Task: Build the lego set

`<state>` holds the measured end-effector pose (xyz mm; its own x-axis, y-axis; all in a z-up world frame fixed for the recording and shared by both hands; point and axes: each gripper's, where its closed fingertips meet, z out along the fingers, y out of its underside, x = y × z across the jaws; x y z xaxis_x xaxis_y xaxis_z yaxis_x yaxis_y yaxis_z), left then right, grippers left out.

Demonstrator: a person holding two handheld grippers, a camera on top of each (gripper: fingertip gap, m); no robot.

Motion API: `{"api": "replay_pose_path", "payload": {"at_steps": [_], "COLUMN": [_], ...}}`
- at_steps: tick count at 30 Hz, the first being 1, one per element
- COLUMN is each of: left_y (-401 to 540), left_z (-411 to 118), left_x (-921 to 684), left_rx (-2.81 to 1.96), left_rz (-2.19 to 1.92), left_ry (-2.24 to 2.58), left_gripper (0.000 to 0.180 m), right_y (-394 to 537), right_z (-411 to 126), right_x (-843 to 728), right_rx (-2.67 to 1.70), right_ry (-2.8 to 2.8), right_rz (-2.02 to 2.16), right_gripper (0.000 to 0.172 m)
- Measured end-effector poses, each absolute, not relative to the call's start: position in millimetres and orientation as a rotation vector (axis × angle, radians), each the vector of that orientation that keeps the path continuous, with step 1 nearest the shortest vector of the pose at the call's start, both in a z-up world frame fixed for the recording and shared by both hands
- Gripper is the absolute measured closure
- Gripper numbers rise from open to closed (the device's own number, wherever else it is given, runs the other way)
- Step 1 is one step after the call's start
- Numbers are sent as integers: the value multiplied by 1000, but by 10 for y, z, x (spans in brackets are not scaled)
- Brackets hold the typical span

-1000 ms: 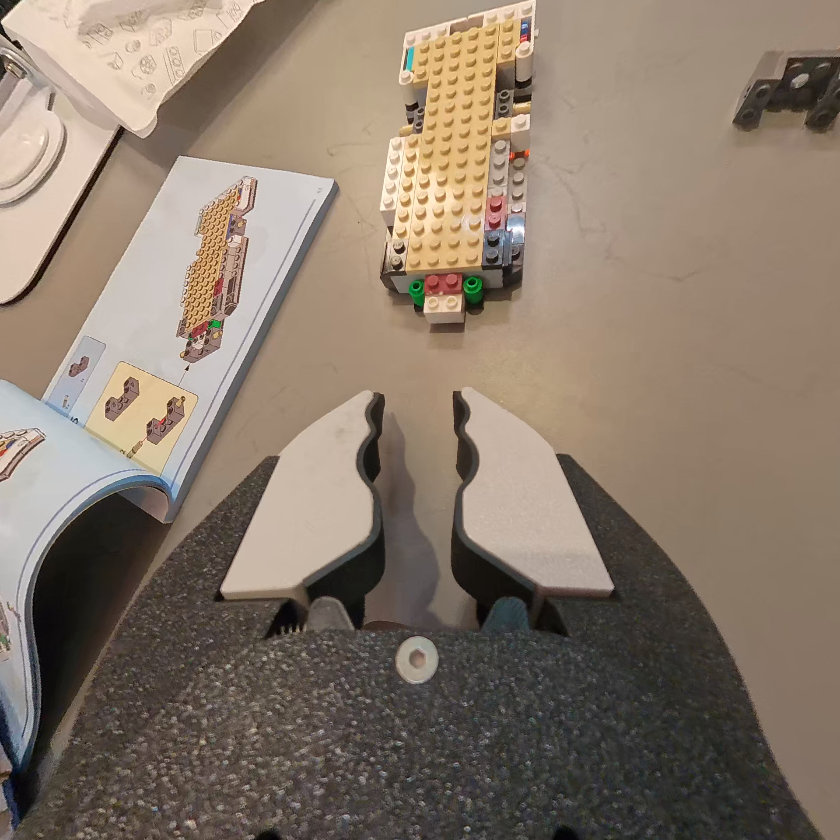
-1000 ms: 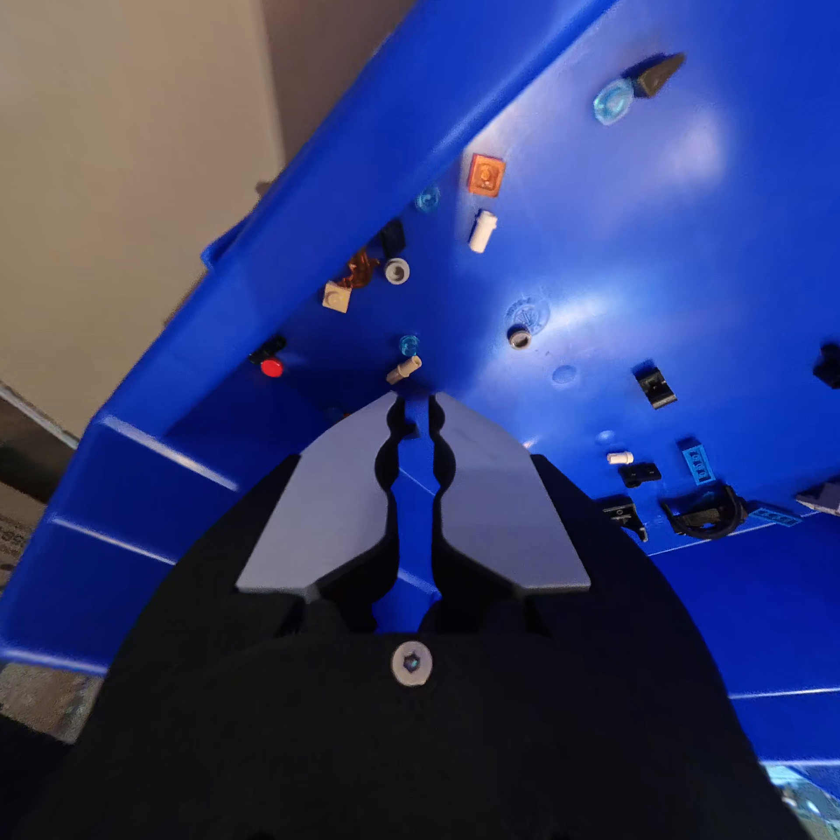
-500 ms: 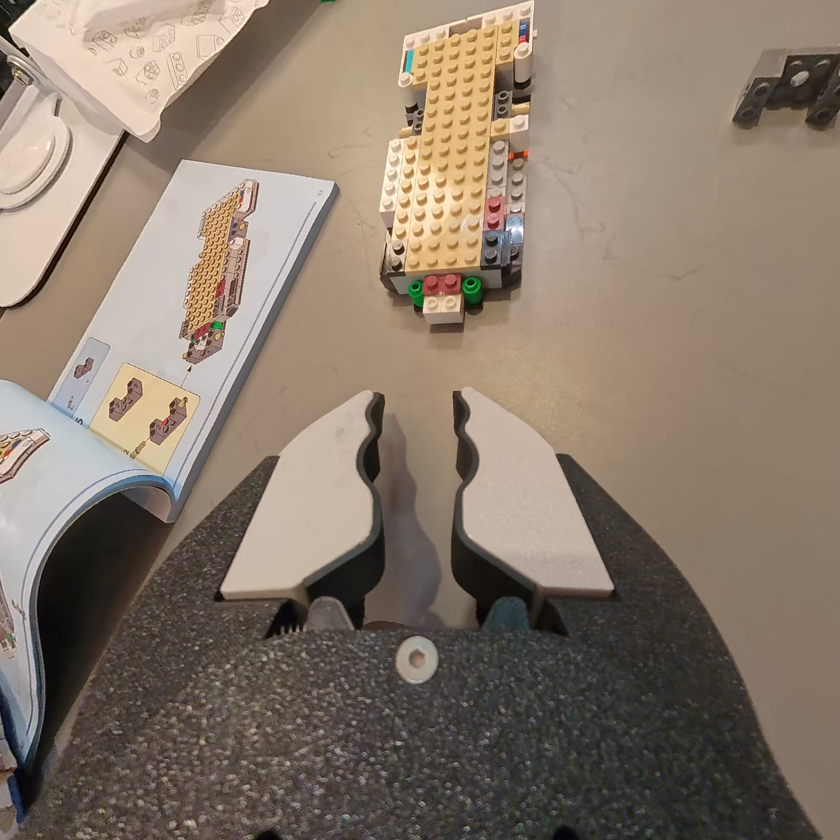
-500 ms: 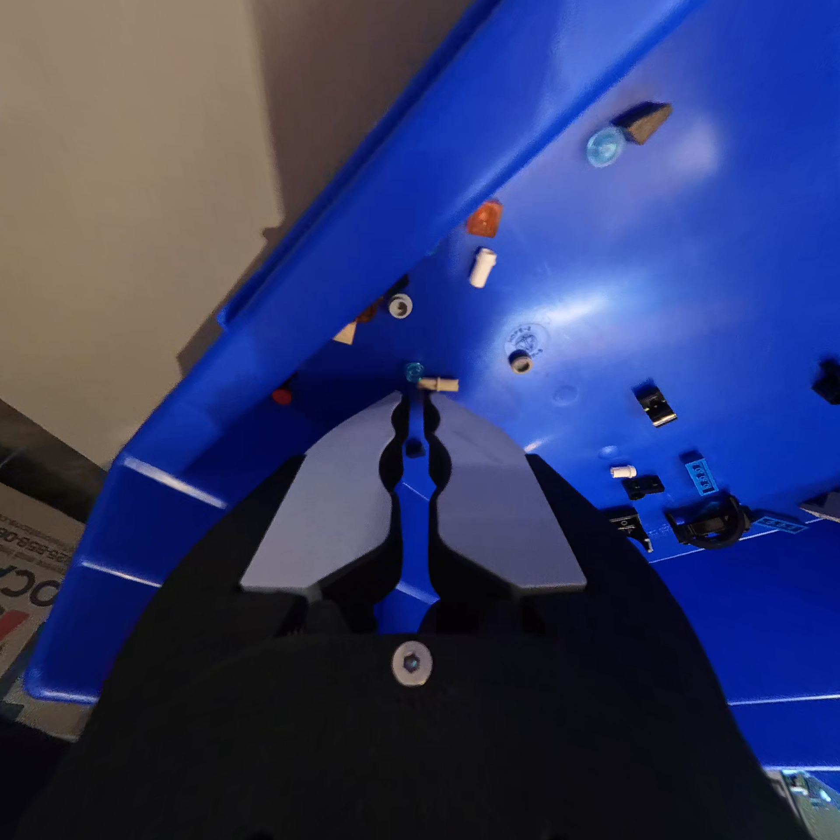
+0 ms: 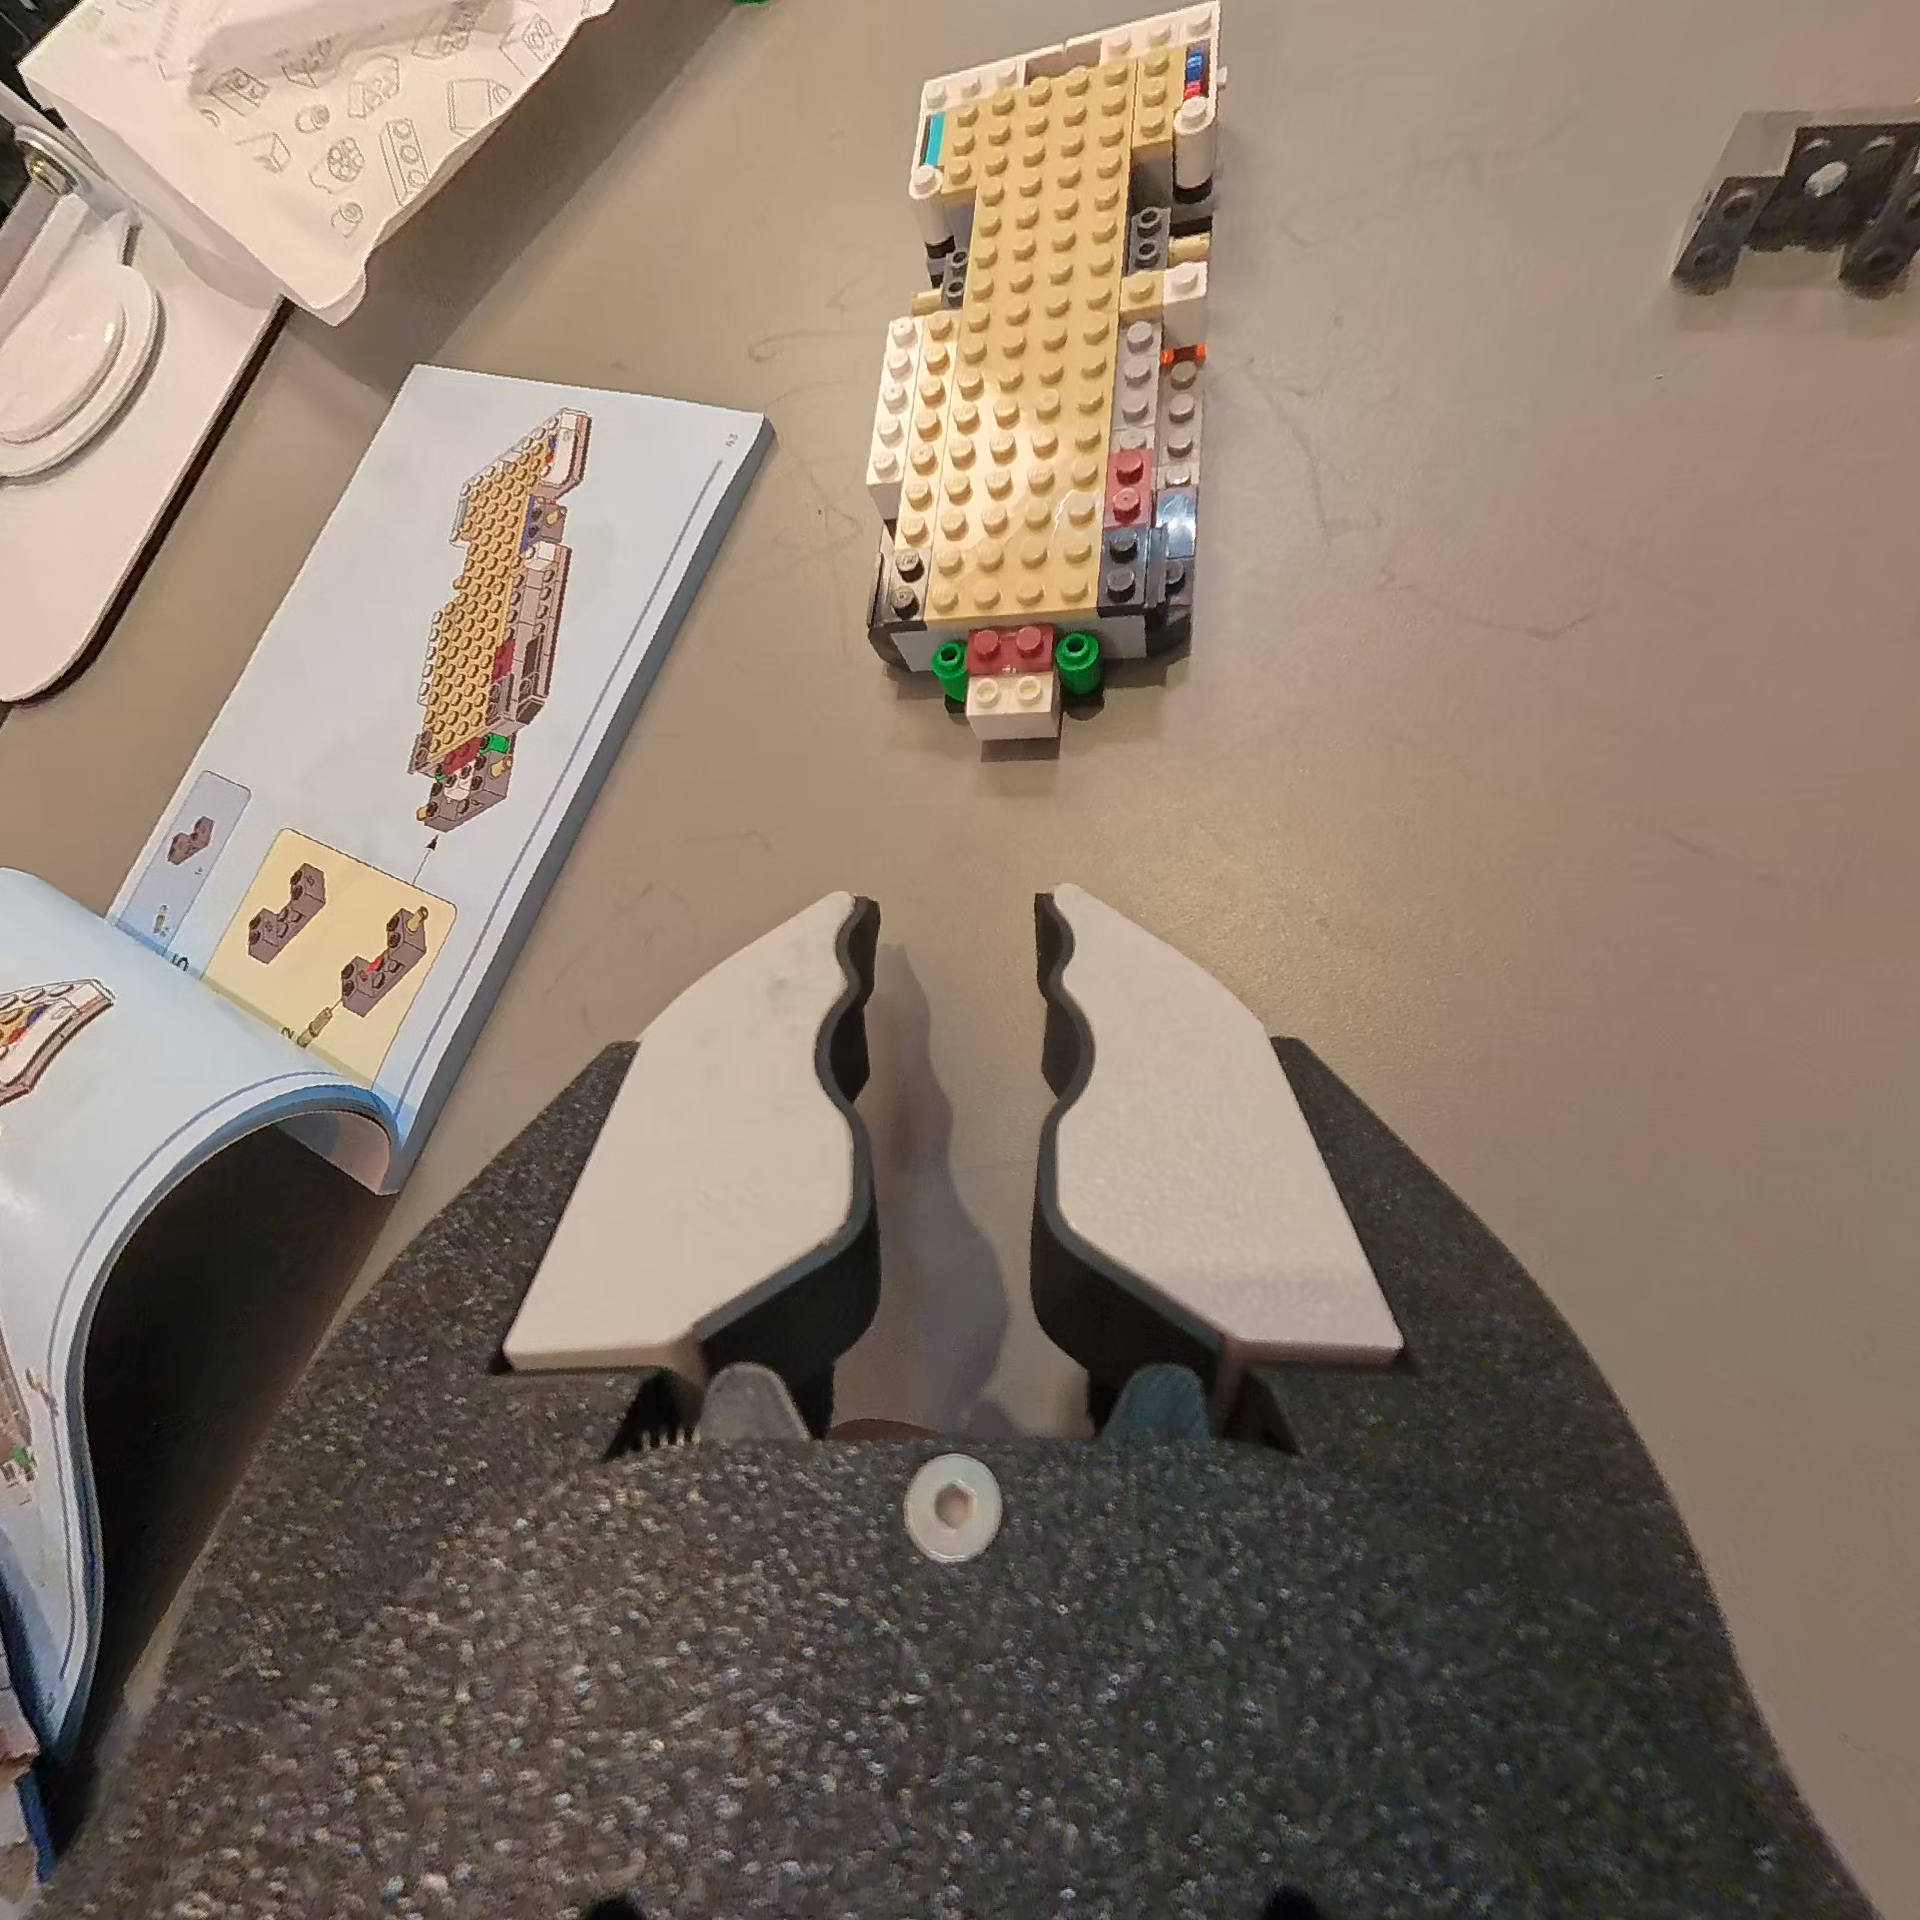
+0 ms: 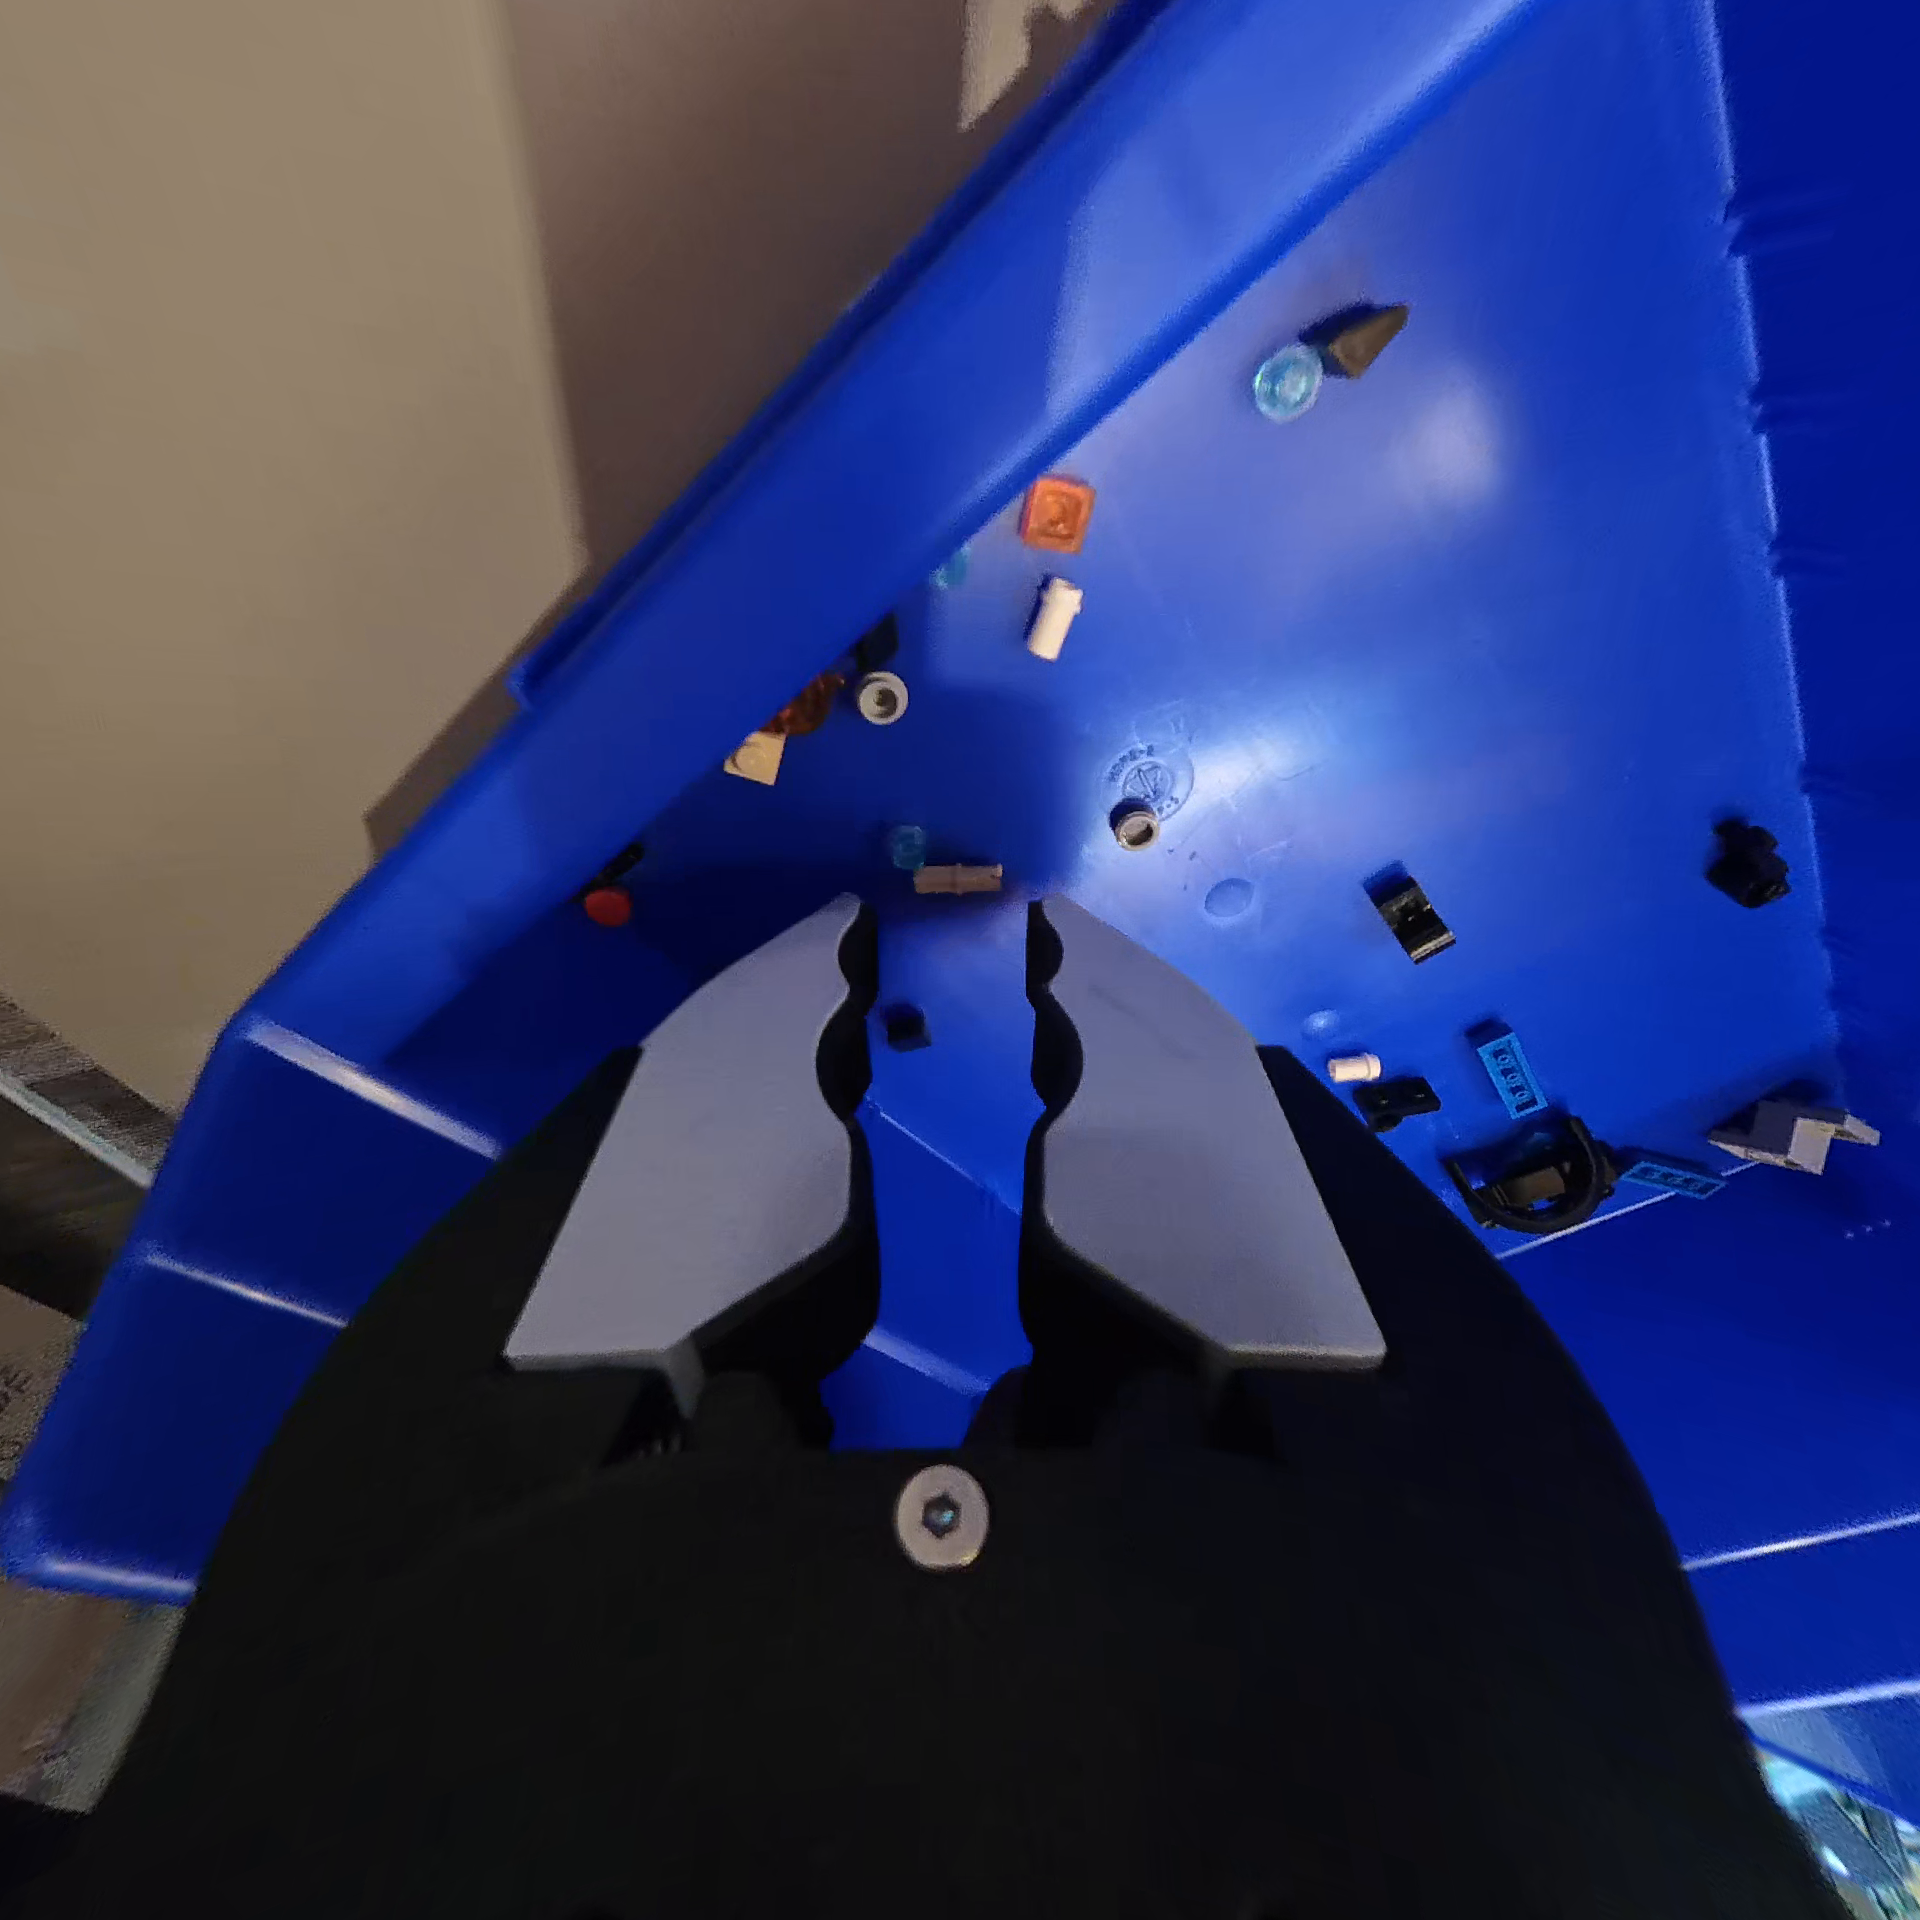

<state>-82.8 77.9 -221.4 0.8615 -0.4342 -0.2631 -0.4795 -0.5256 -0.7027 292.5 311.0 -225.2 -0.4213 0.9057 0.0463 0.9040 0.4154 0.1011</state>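
Since the earlier frames, the right gripper (image 6: 943, 914) had spread its jaws from nearly pressed together to clearly parted, and the tan pin (image 6: 957, 878) that had lain slanted now lay crosswise just past its fingertips, at twelve o'clock from them, not touching either. Nothing was pinched; a small dark stud (image 6: 904, 1027) showed between the wavy black pads (image 6: 847, 1039) but lay on the floor of the glossy blue plastic bin (image 6: 1455, 623) below. Loose pieces dotted that smooth floor: an orange square tile (image 6: 1058, 512) and a white cylinder (image 6: 1054, 617) toward one o'clock, a red round piece (image 6: 607, 904) at nine o'clock by the wall. This gripper pointed down into the bin at a tilt.

On the other side the left gripper (image 5: 956, 914) had not shifted. Its jaws stood apart over the matt grey table (image 5: 1455, 935), bare between them, matte grey finger plates above a grainy black foam body. At twelve o'clock, well apart, sat the studded tan-topped brick model (image 5: 1039, 364); at ten o'clock lay the open instruction booklet (image 5: 364, 779), its near page curling up.
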Motion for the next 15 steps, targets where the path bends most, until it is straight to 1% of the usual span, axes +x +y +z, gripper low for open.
{"api": "replay_pose_path", "payload": {"at_steps": [6,9,15], "left_y": [779,779,779], "left_z": [-2214,-2212,-2210], "left_x": [-830,-830,-830], "left_rx": [-2199,-2197,-2193], "left_rz": [68,71,79], "left_ry": [657,658,660], "left_gripper": [150,150,150], "right_y": [3094,3094,3162], "right_z": [-2304,-2307,-2243], "right_x": [2905,2906,2922], "right_rx": [1668,1664,1679], "right_ry": [2603,2595,2619], "right_rz": [122,99,196], "right_gripper": [147,156,156]}}
